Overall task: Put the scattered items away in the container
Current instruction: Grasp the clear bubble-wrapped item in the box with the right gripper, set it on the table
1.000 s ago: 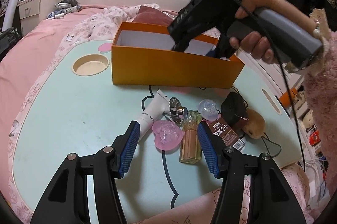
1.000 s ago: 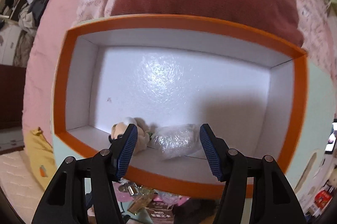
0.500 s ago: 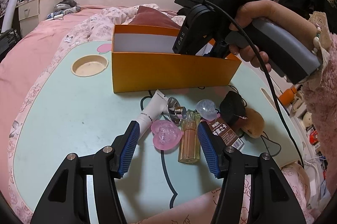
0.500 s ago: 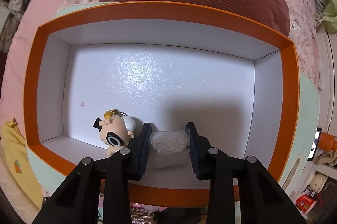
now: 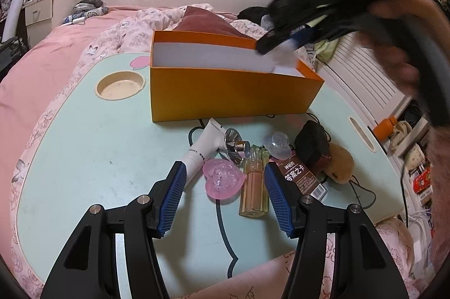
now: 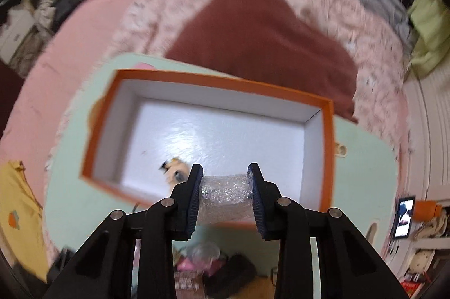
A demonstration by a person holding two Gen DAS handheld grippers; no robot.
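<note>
Bubble-wrap bundle (image 6: 225,196) clamped between right gripper (image 6: 225,193) jaws, above orange box (image 6: 326,152); left gripper (image 5: 223,196) jaws spread.

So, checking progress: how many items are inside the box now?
1: a small figure on the box floor. The bubble-wrap bundle is held above it; the near wall may hide more.
</note>
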